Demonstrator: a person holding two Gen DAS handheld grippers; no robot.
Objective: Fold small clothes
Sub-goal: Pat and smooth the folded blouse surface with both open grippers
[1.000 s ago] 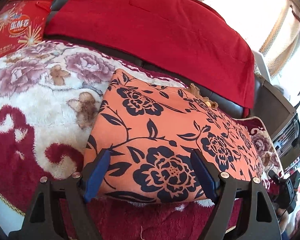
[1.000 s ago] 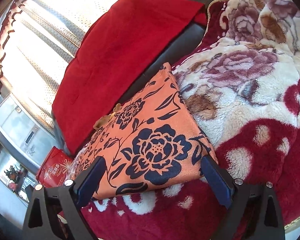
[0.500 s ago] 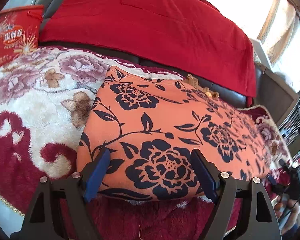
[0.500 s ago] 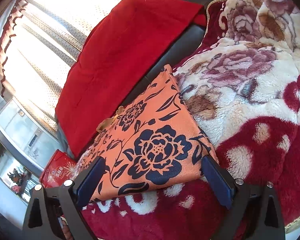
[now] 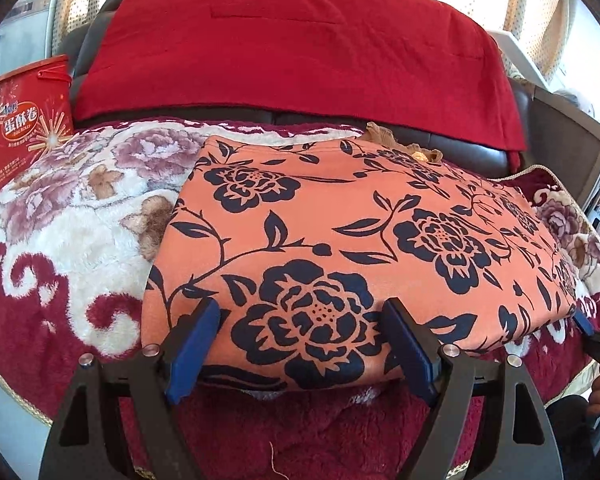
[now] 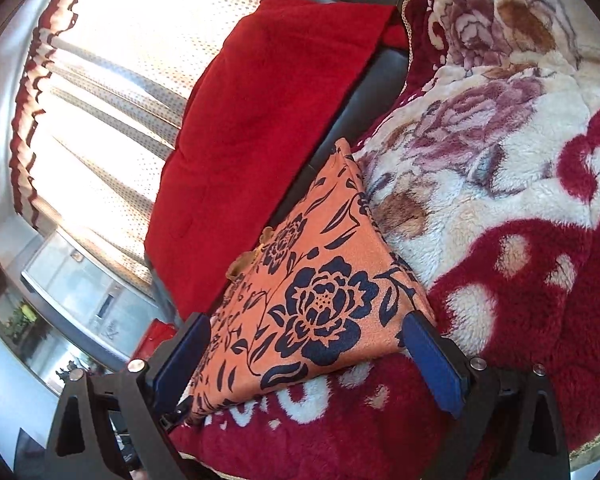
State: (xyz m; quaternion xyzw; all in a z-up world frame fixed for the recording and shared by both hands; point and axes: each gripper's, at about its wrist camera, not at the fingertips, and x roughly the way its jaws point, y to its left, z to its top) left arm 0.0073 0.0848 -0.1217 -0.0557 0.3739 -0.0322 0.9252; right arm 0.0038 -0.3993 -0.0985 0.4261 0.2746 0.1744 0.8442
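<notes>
Both tongs (image 5: 300, 344) (image 6: 312, 354) agape over orange floral garment (image 5: 360, 240) (near hem partly hidden)

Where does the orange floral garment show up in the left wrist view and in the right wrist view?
Left wrist: orange floral garment fills the centre, spreading rightward.
Right wrist: it runs diagonally through the lower centre.
Shared landmark: red blanket on the sofa back behind it.

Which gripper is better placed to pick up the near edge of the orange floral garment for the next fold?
Left, probably. The left gripper faces the orange floral garment squarely, jaws open astride its near edge. The right gripper, also open, meets only one end corner, at an angle.
</notes>
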